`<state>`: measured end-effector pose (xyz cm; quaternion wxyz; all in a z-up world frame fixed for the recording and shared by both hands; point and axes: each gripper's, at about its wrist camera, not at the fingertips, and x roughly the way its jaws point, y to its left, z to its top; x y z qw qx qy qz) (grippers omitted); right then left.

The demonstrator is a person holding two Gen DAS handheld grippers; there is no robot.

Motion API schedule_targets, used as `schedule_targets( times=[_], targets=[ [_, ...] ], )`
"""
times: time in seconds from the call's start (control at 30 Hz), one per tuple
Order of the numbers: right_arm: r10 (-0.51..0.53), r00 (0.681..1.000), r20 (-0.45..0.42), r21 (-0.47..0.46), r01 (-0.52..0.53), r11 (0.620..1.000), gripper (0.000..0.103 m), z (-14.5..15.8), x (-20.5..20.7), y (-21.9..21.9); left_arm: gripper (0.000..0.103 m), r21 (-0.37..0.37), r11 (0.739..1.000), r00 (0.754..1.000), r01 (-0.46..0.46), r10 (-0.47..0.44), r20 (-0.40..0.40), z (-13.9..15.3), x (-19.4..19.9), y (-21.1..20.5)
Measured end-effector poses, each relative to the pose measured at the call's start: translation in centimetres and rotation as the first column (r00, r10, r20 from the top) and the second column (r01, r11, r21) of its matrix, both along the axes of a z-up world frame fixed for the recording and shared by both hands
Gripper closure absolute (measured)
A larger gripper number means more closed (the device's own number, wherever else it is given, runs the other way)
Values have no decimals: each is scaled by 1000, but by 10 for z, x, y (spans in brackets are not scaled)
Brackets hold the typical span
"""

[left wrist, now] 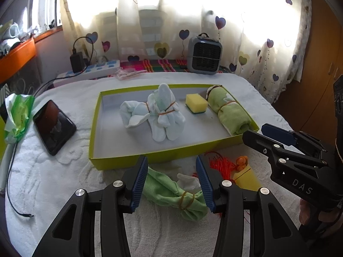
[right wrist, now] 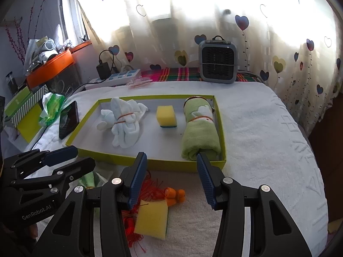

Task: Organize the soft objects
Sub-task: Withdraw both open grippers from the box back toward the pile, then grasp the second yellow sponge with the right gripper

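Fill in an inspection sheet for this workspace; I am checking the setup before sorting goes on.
Surface: white towel covering the table.
Job's things: green tray holds white sock bundle, yellow sponge, rolled green towel. Outside, in front of it: banded green cloth, second yellow sponge, red tassel with orange beads.
Clutter: phone, crumpled green wrapper.
Grippers: left gripper jaws open, astride the green cloth, not pressing; right gripper jaws open, empty.
Cables: loose black cable; power strip with charger.
Surroundings: small heater, heart-print curtain.
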<state>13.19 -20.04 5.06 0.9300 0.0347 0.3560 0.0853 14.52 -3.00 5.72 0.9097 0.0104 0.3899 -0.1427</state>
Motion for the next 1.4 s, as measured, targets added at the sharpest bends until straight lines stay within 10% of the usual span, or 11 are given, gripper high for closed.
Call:
schedule_targets(
  times=[1.4],
  targets=[
    [13, 996, -91, 20, -11, 1000, 53, -37, -43, 7, 58, -95, 991, 990, -97, 86, -111, -42, -40, 57]
  ],
)
